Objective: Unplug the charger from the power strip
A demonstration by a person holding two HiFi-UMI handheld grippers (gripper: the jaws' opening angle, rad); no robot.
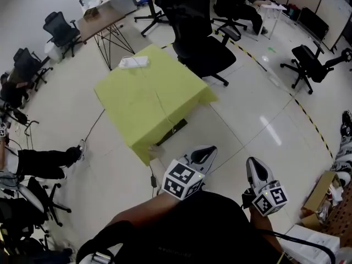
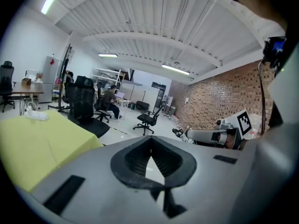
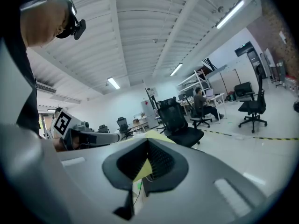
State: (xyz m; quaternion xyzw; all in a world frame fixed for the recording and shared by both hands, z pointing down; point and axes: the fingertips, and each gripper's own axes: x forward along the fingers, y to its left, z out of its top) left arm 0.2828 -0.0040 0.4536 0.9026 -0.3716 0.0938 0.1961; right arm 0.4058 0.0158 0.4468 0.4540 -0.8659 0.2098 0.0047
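A white power strip (image 1: 133,62) lies on the far corner of a table under a yellow-green cloth (image 1: 132,114). A thin cable (image 1: 163,108) runs from the strip across the cloth to the near edge. The charger plug is too small to make out. Both grippers hang in front of my body, well short of the table. My left gripper (image 1: 208,150) and right gripper (image 1: 253,163) are shut and hold nothing. The left gripper view has the strip (image 2: 37,115) far to the left, past its shut gripper (image 2: 150,141). The right gripper (image 3: 147,146) points at the table's corner (image 3: 154,134).
A black office chair (image 1: 199,43) stands behind the table. A seated person's leg (image 1: 47,164) reaches in from the left among more chairs. A small black adapter (image 1: 153,176) lies on the floor by the table's near corner. A cardboard box (image 1: 322,194) sits at the right.
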